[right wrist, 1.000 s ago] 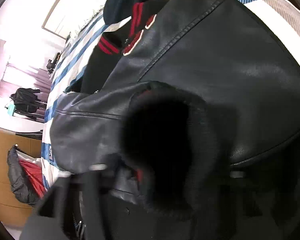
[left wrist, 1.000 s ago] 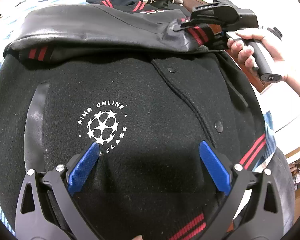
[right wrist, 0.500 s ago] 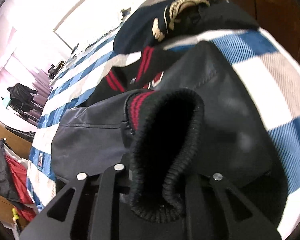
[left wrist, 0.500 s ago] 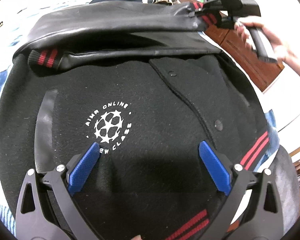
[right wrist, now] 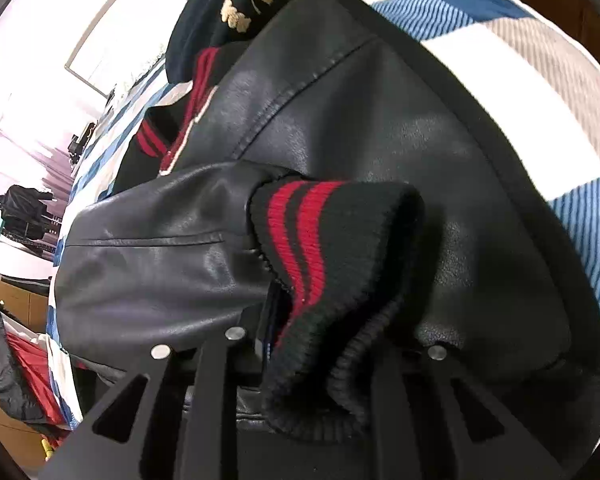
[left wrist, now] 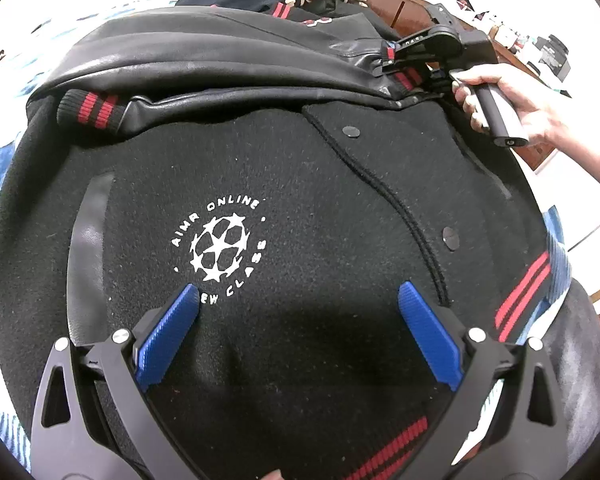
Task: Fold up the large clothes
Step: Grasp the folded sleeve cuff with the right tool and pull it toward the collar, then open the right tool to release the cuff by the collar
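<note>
Jaws on cuff (right wrist: 324, 280), sleeve (left wrist: 220, 60) crosswise.

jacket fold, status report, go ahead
Left gripper open, hovering over the jacket front. Right gripper shut on the striped cuff, sleeve lying across the chest. Nothing in the way.

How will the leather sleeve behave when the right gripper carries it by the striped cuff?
The leather sleeve will probably sag rather than stay straight: it already drapes in soft folds. Its glossy surface looks slippery, so it may slide off the felt body. The ribbed cuff, bunched in the right gripper, seems a safer hold.
</note>
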Tool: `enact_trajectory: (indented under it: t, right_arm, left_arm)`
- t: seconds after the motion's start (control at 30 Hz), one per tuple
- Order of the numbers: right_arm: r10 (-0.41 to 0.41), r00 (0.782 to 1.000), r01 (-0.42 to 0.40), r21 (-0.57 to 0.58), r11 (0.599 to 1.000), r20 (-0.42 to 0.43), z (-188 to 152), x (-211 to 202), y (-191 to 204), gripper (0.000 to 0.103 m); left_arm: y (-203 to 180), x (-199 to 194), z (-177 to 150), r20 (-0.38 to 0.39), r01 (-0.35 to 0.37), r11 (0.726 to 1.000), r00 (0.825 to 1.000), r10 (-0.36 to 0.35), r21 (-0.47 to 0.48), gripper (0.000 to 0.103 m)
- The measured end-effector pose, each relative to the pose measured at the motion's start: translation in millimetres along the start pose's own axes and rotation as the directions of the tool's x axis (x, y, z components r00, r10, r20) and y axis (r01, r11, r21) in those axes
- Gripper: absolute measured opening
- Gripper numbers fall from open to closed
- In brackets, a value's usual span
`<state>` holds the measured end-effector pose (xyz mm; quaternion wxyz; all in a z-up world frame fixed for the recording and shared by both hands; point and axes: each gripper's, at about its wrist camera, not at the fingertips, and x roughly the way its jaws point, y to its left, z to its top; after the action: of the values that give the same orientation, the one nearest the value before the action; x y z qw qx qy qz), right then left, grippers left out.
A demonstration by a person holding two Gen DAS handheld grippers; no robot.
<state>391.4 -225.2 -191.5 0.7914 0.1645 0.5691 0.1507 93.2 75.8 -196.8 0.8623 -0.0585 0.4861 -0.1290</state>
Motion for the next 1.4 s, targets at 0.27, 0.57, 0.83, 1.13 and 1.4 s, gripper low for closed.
enact_trajectory:
  t: [0.27, 0.57, 0.83, 1.13, 1.4]
  right_arm:
    - [0.079, 0.996, -0.078, 0.022, 0.997, -0.04, 5, -16, 9, 0.066]
    - [0.095, 0.994, -0.096, 0.017, 0.995, 0.054, -8, -86, 13, 0.097]
    - [0.184, 0.981, -0.179, -0.071, 0.981, 0.059, -23, -73, 49, 0.098]
    - [0.139, 0.99, -0.136, -0.104, 0.985, 0.015, -23, -18, 54, 0.098]
    - [0.119, 0.993, -0.12, -0.115, 0.986, -0.009, -26, 1, 43, 0.098]
  left_arm:
    - [-1, 2, 2, 0.006, -0.004, 1.0, 1.0, 0.004, 0.004, 0.097]
    - [-3, -4, 0, 0.009, -0.016, 1.0, 1.0, 0.016, 0.011, 0.097]
    - [-19, -33, -12, 0.04, -0.133, 0.987, 0.991, 0.13, 0.094, 0.097]
    - [3, -21, -17, -0.026, -0.059, 0.998, 0.998, 0.059, -0.003, 0.097]
    - [4, -13, -19, -0.046, -0.067, 0.998, 0.997, 0.067, 0.002, 0.097]
